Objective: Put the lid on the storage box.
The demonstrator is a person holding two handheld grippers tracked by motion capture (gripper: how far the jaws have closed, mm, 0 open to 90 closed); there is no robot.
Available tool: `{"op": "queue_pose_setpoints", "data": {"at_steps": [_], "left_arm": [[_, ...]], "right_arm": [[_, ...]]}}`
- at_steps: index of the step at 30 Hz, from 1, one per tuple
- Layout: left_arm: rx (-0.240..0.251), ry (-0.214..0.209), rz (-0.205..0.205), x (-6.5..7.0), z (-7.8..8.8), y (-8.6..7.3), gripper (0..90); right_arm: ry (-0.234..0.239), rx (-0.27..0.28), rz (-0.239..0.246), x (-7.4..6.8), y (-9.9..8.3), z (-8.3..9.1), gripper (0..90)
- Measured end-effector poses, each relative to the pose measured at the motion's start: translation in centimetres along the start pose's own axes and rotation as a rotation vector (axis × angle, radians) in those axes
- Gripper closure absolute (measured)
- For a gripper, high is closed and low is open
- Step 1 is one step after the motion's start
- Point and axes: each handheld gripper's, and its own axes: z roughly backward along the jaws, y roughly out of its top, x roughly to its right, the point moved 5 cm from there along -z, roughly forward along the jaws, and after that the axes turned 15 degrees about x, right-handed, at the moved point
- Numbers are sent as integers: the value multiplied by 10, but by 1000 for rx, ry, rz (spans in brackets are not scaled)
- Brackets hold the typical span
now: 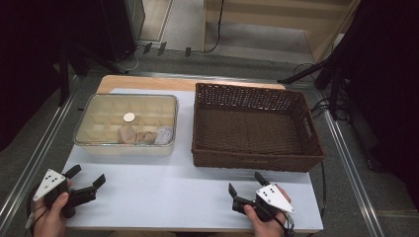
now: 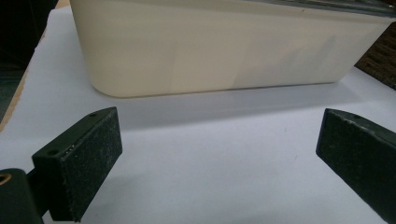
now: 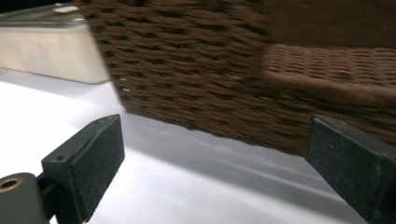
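— Grip status?

— My left gripper (image 1: pixel 89 183) and right gripper (image 1: pixel 247 186) rest low on the white mat (image 1: pixel 173 192), jaws spread wide, holding nothing; parked clear before a reach, I judge.

— Targets?

— Small items (image 1: pixel 146 136) in the cream bin (image 1: pixel 99 145) at my ten o'clock. The bin's long axis runs nine-to-three. The wicker basket (image 1: pixel 257 160) sits at two, likely the destination.

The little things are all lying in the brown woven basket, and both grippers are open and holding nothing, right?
Not quite. The high view shows the small pale things lying in the cream plastic box; the brown woven basket has nothing in it. The rest is right: the left gripper and right gripper are open and hold nothing.
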Motion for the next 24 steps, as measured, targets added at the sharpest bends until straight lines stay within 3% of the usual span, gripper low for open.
{"op": "queue_pose_setpoints", "data": {"at_steps": [2,3,5,6,12,16,24], "left_arm": [[-2,0,-4,0,0,0,10],[-3,0,-3,0,0,0,10],[-4,-1,-4,0,0,0,10],[-4,-2,-3,0,0,0,10],[-5,-3,-8,0,0,0,10],[-5,-2,-8,0,0,0,10],[-4,-5,-6,0,0,-1,11]], "right_arm": [[-10,-3,2,4,0,2,49],[-25,-1,7,15,1,8,49],[-32,-1,4,18,2,10,49],[-46,3,6,28,4,16,50],[-80,7,12,51,5,27,52],[-117,16,-16,74,6,37,51],[-175,19,-20,100,7,50,51]]}}
